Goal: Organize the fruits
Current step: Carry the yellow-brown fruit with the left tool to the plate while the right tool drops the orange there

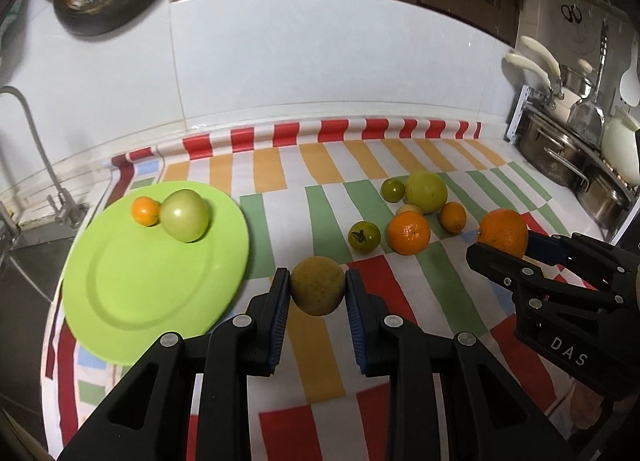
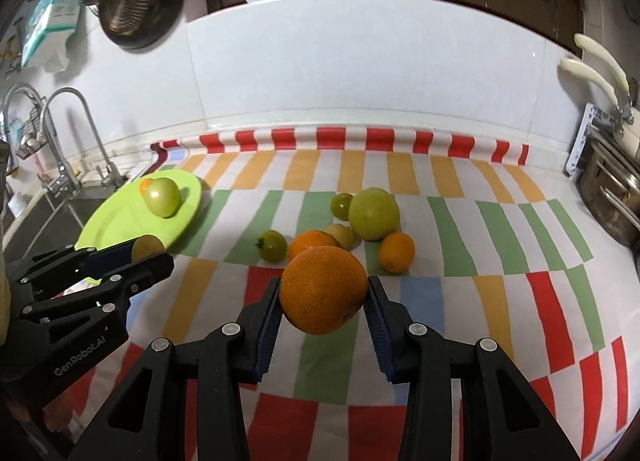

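Green plate (image 1: 120,293) left of both grippers, nearer left gripper (image 1: 318,287), pinching yellowish fruit (image 1: 317,285) clear of table (image 1: 400,301). Right gripper (image 2: 323,293) pinching orange (image 2: 323,289) (farther from plate). Loose fruits (image 1: 408,233) remaining on cloth.

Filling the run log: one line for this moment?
left gripper: shut on yellow-green fruit | right gripper: shut on orange | green plate: two fruits

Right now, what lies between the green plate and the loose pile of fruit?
Only bare striped cloth separates the green plate from the pile, whose nearest fruit is a small green tomato; the left wrist view shows it.
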Demonstrator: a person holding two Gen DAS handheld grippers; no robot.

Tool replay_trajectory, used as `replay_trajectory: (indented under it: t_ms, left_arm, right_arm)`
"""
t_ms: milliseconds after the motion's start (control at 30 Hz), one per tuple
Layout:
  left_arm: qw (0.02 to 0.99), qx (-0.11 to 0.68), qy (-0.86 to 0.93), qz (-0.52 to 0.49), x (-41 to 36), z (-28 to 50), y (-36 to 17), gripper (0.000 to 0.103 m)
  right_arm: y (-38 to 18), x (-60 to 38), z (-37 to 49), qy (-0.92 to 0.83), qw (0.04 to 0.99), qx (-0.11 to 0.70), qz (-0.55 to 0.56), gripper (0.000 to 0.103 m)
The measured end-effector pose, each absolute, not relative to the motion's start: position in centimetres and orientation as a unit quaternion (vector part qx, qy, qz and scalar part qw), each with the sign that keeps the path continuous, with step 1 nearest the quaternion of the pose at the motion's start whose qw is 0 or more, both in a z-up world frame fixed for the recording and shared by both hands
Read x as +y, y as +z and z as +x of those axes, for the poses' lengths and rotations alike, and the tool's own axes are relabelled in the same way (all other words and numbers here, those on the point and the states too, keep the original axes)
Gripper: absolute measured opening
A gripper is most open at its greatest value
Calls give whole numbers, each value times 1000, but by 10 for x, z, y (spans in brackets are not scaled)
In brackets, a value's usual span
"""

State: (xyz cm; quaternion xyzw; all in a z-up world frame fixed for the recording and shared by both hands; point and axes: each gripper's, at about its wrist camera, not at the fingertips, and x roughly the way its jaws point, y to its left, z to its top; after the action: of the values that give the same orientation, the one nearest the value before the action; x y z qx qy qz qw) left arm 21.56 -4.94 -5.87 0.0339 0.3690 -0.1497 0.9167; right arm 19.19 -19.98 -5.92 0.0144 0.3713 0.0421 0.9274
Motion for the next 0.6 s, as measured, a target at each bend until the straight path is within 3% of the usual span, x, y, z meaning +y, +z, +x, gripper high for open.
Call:
replay_trajectory:
  t_ms: [600]
  left_arm:
    - [933, 342, -114, 13, -5, 169, -34, 28]
  right_arm:
    - [-30, -152, 155, 95, 937, 337, -8, 42]
